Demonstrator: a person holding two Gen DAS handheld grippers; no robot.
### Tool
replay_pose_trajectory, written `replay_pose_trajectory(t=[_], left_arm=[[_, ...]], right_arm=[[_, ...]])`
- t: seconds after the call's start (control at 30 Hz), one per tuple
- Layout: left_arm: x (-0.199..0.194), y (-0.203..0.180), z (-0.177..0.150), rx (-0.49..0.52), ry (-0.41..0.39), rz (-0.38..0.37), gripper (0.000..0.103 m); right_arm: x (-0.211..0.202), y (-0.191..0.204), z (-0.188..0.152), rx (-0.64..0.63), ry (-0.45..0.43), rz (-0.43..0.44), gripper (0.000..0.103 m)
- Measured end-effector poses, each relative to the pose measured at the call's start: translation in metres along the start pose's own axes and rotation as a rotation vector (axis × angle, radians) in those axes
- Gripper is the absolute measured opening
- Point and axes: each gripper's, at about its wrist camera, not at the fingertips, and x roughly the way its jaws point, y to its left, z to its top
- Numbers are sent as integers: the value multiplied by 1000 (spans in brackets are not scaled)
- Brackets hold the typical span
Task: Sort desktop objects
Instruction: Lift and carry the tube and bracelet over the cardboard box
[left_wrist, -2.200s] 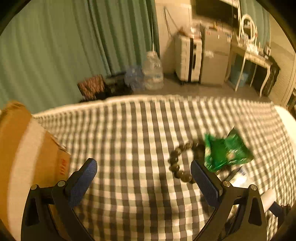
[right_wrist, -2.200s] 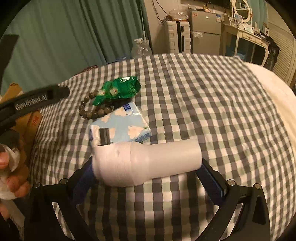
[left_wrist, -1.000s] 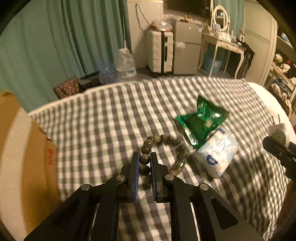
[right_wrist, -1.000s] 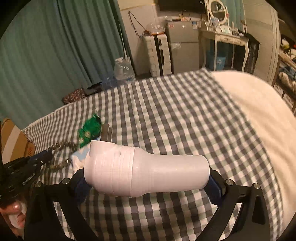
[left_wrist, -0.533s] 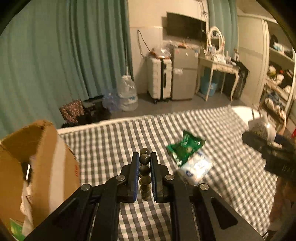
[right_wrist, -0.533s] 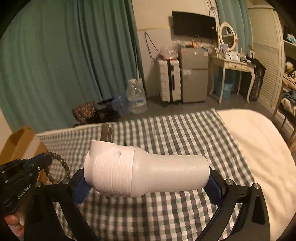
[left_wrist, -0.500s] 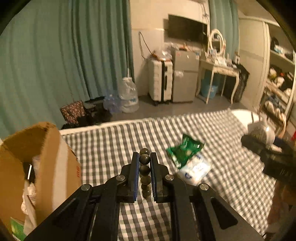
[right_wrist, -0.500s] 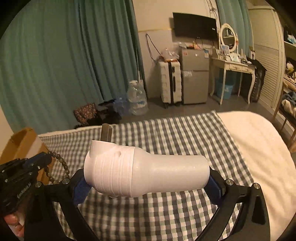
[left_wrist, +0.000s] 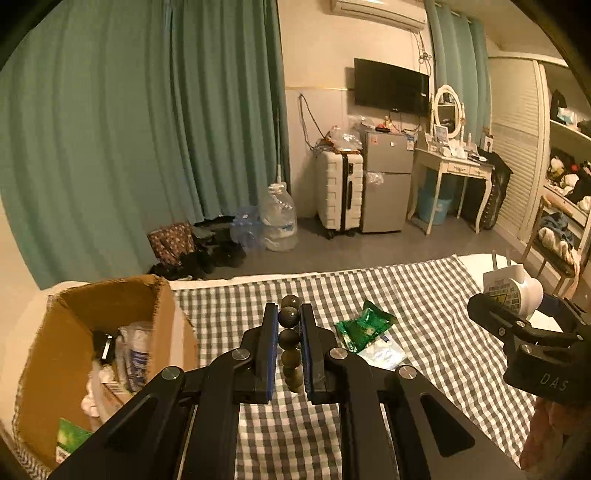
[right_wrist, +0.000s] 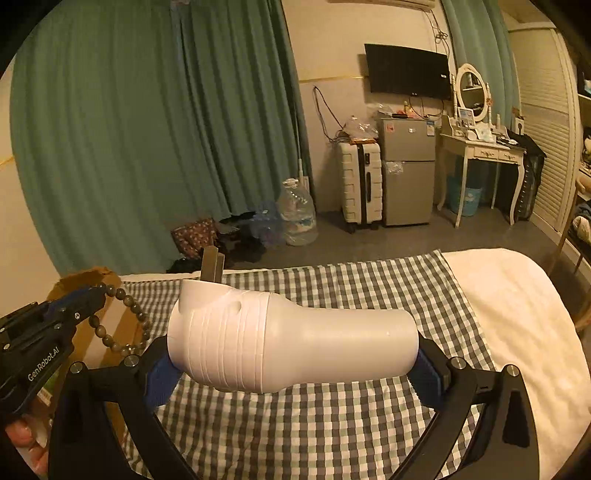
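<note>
My left gripper (left_wrist: 289, 322) is shut on a dark bead bracelet (left_wrist: 290, 339), held up above the checked cloth (left_wrist: 424, 314). From the right wrist view the bracelet (right_wrist: 118, 325) hangs as a loop from the left gripper (right_wrist: 96, 293) in front of the cardboard box (right_wrist: 85, 280). My right gripper (right_wrist: 291, 365) is shut on a white plug adapter (right_wrist: 288, 336), lying crosswise between its pads, metal prongs pointing up. The left wrist view shows that adapter (left_wrist: 513, 291) at the far right in the right gripper (left_wrist: 517, 321). A green snack packet (left_wrist: 364, 325) and a tissue pack (left_wrist: 382, 352) lie on the cloth.
An open cardboard box (left_wrist: 92, 354) with several items in it stands at the left of the cloth. A white cover (right_wrist: 517, 314) lies to the right of the cloth. Beyond are green curtains, water jugs (left_wrist: 277, 221), a suitcase, a small fridge and a dressing table.
Both grippers have risen well above the cloth with the bracelet and the adapter in them. The box's open inside has come into the left wrist view.
</note>
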Motion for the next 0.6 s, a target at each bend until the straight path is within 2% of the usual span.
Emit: replay_pose_trajectory(t=[0.1, 0.3, 0.4, 0.5, 0.6], left_arm=[[-17, 1, 0, 19, -21, 41, 10], [-37, 2, 3, 13, -46, 57, 10], [-47, 4, 6, 3, -59, 61, 10], [-54, 8, 8, 1, -71, 67, 10], [-59, 14, 9, 11, -86, 102, 10]], right_arm=[[-9, 2, 3, -12, -9, 5, 101], [-28, 5, 15, -22, -43, 24, 101], [-35, 10, 15, -62, -73, -1, 101], [-39, 13, 16, -60, -75, 26, 101], [-42, 18, 17, -75, -87, 24, 101]])
